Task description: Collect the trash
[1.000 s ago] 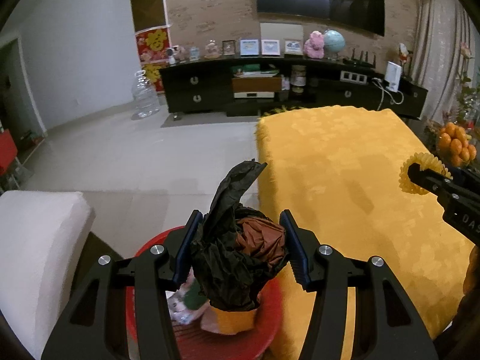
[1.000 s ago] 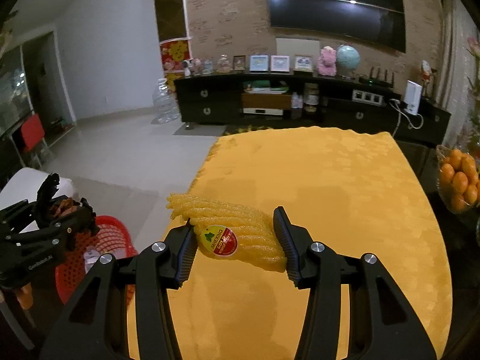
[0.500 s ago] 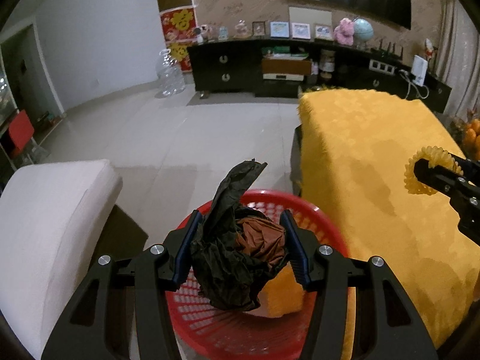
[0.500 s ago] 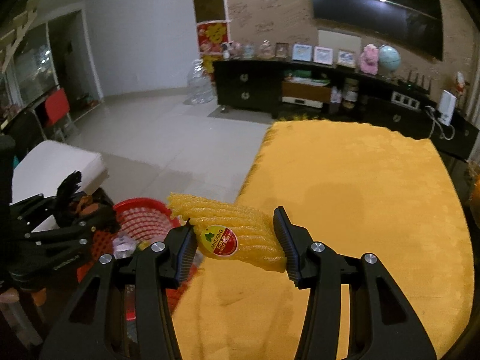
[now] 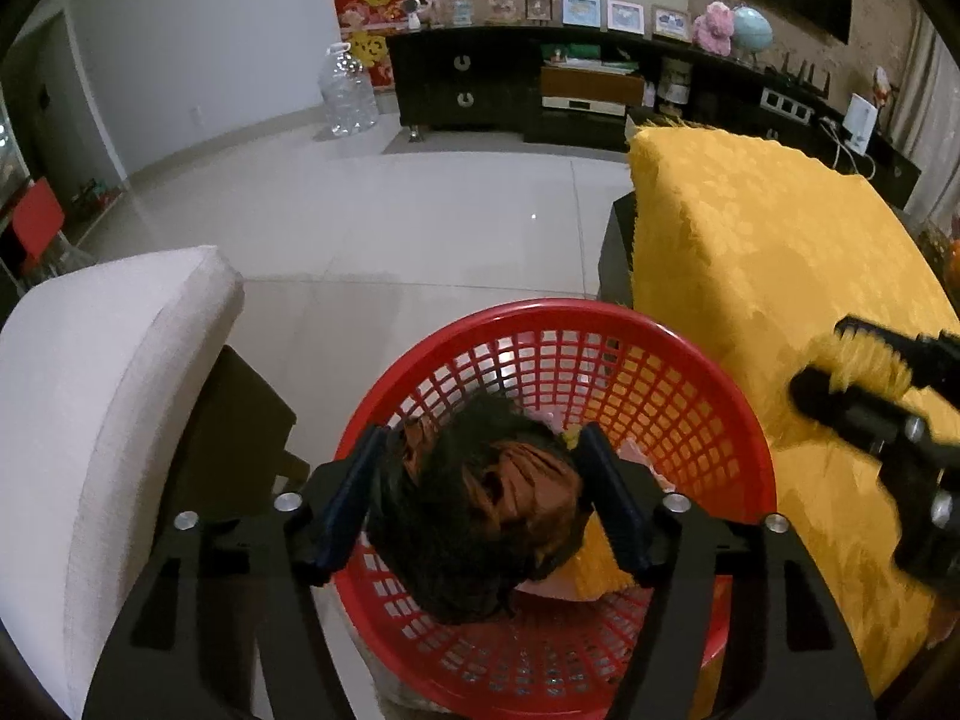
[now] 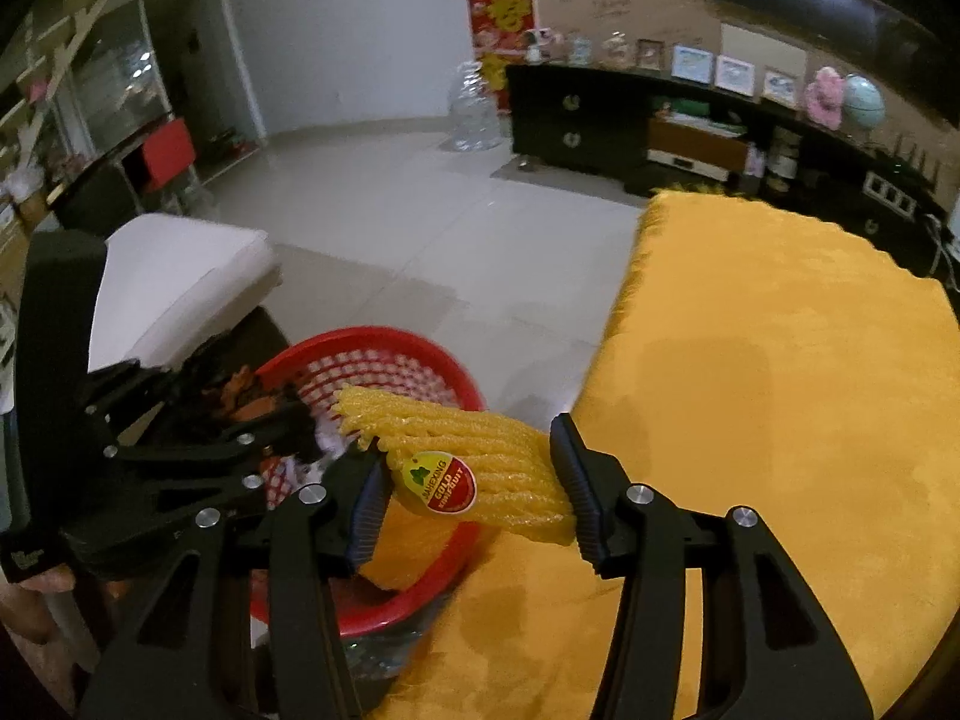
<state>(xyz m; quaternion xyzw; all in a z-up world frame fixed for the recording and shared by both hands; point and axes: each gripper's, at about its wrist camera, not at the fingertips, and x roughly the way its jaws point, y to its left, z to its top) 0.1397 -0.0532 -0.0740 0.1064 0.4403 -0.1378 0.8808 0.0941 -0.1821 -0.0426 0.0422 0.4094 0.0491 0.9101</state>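
We see a big table under a yellow cloth on our right side and a white padded seat on our left. Between them on the floor sits the red trash basket, close against the cloth's hanging edge. Our left gripper is over the basket, and its two fingers press on a crumpled ball of black and brown wrapper. Only the left camera looks down into the basket, where some pale and yellow bits lie under the ball. Our right gripper is clamped on a yellow foam fruit net, held over the table edge beside the basket rim. Only the right camera shows the round red and yellow sticker on the net. From the left camera the net is just a yellow tuft between dark, blurry fingers.
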